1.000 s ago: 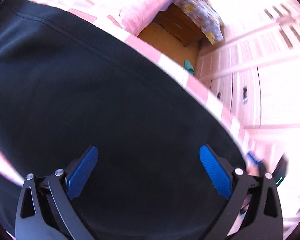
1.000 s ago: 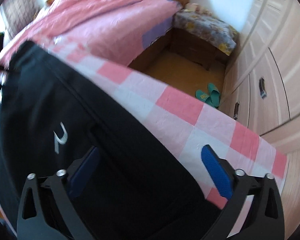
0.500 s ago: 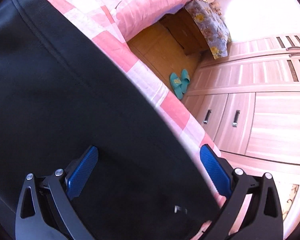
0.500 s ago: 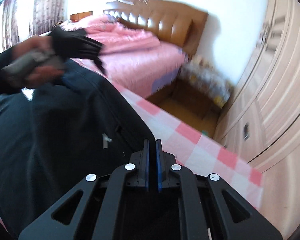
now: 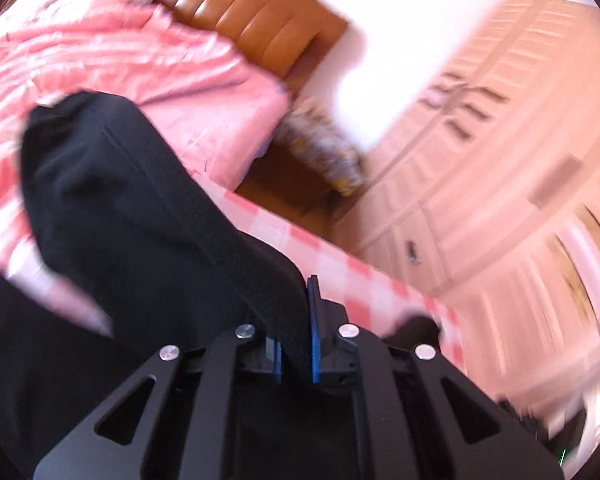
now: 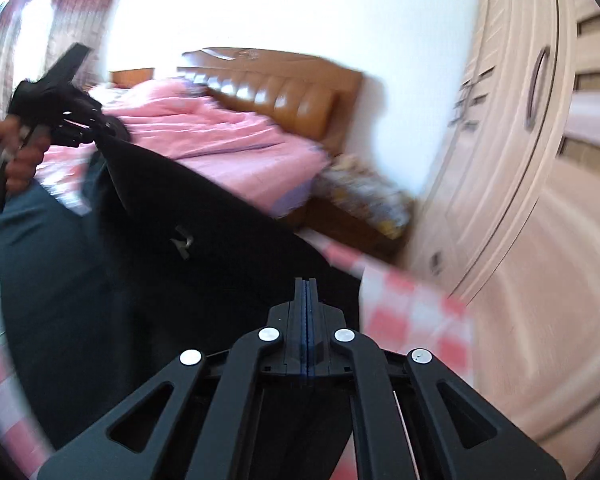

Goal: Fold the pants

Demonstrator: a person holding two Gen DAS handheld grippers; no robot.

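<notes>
In the left wrist view, the left claw [image 5: 296,344] is pinching a thick ribbed band, seemingly the waistband, of the black pants [image 5: 140,216], lifting that edge off the pink checked bed cover [image 5: 332,256]. The cloth is drooping in soft folds, so it looks limp and light; a hem or band seems the surest place to grip.

In the right wrist view, the right claw [image 6: 306,312] is closed tight on another edge of the pants [image 6: 172,264], which are hanging stretched between both claws over the bed cover [image 6: 412,312]. A small white logo [image 6: 182,242] is showing on the fabric, too blurred to read.
</notes>
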